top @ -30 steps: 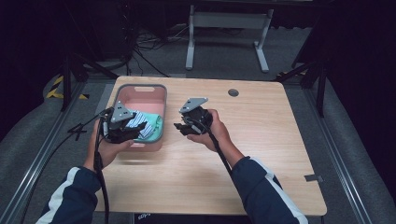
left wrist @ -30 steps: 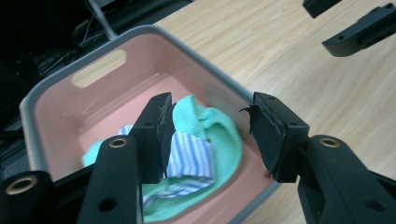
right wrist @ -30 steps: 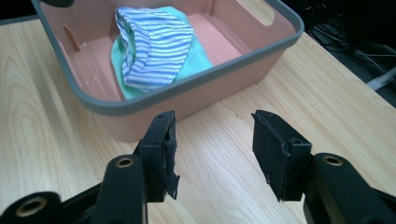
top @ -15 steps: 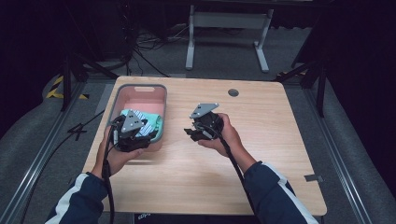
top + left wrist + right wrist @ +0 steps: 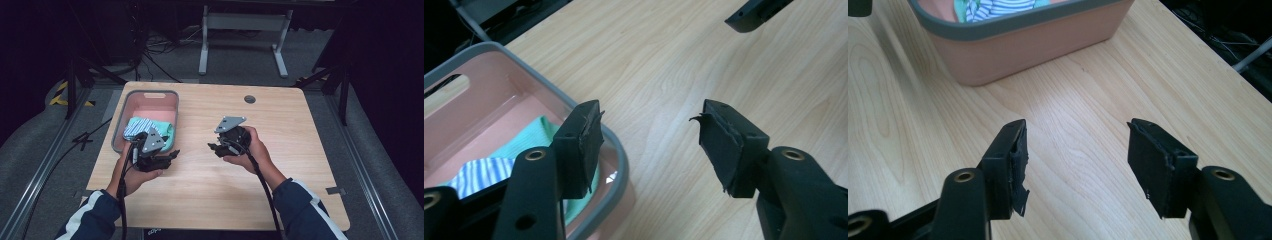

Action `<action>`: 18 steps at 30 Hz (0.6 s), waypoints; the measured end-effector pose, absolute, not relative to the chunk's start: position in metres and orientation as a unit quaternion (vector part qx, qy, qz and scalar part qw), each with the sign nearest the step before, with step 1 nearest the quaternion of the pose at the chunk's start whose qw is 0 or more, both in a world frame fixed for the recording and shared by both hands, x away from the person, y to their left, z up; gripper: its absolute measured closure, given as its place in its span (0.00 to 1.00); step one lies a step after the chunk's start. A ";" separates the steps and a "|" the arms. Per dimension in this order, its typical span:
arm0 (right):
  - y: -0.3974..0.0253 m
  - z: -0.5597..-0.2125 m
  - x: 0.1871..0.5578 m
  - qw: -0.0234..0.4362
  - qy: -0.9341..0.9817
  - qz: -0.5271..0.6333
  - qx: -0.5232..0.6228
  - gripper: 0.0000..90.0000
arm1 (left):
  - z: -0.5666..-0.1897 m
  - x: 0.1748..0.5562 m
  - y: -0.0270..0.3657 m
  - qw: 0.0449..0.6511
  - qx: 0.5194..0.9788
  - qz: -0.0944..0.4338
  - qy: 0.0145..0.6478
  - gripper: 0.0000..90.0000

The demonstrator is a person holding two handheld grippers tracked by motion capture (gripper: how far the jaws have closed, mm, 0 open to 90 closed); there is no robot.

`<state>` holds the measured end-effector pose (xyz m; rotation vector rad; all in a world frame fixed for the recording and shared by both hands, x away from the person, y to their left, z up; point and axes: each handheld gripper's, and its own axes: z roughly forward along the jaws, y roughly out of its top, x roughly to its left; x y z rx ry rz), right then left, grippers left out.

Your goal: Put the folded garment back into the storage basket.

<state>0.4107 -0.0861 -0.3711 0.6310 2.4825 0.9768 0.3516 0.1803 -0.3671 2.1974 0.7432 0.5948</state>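
Observation:
A pink bin (image 5: 150,102) with a grey rim stands at the table's left and holds folded cloths, one teal and one blue-and-white striped (image 5: 141,126). My left gripper (image 5: 170,156) hovers just in front of the bin's near right corner, open and empty. In the left gripper view, the left gripper (image 5: 649,135) has its jaws wide apart, with the bin's rim (image 5: 620,155) and the teal cloth (image 5: 536,134) behind its left jaw. My right gripper (image 5: 214,148) is held over the table's middle, open and empty. In the right gripper view, the right gripper (image 5: 1075,150) points at the bin (image 5: 1033,40) across bare wood.
The wooden table (image 5: 280,175) has a round cable hole (image 5: 249,99) at the back. The other gripper's jaw tip (image 5: 756,11) shows at the top of the left gripper view. Dark floor, cables and a metal stand (image 5: 240,30) lie beyond the table.
My left gripper has drawn back from over the bin toward the person and slightly right. My right gripper has shifted right and a little nearer. The cloths stay in the bin.

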 end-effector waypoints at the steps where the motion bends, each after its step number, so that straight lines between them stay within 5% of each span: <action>1: -0.088 -0.371 0.410 0.199 0.888 0.349 0.226 0.46 | -0.369 0.350 0.177 0.364 0.856 0.230 0.286 0.46; 18: -0.132 -0.384 0.392 0.214 0.887 0.332 0.240 0.40 | -0.388 0.339 0.144 0.361 0.875 0.207 0.246 0.32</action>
